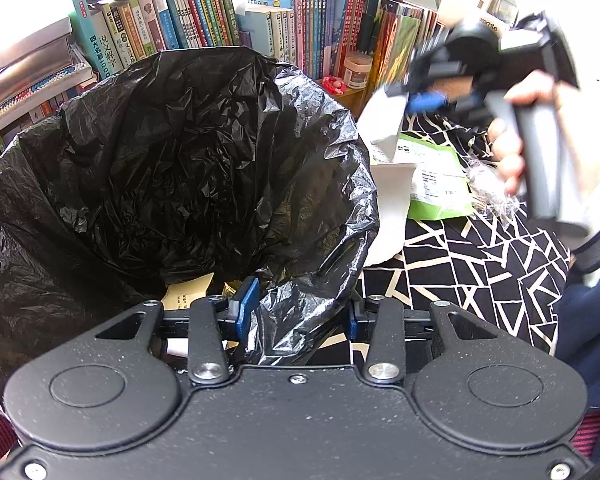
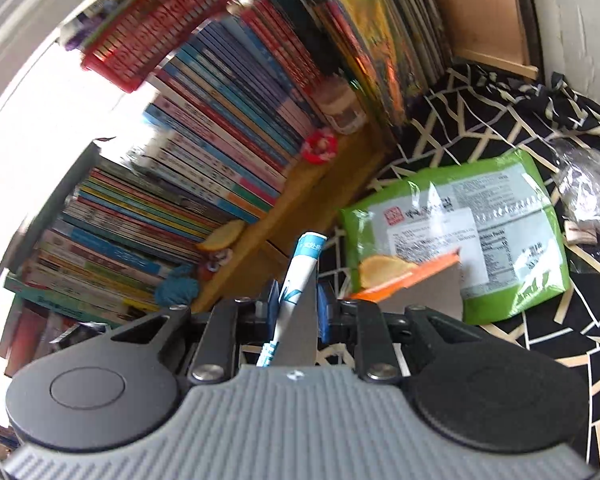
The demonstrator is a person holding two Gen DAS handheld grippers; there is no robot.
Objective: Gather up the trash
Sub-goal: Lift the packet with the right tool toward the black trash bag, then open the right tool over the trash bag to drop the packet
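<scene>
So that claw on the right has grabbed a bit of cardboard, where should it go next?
Probably across to the black bin bag. The right claw is shut on the cardboard, up off the patterned cloth, while the left claw pinches the bag's rim, holding its mouth open beside it.

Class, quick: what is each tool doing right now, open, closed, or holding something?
Left tool: closed on the rim of the black trash bag.
Right tool: closed on a flattened cardboard box, lifted off the cloth.

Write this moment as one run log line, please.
left gripper: jaws shut on black bag rim | right gripper: jaws shut on flattened carton | green packet: on cloth
</scene>
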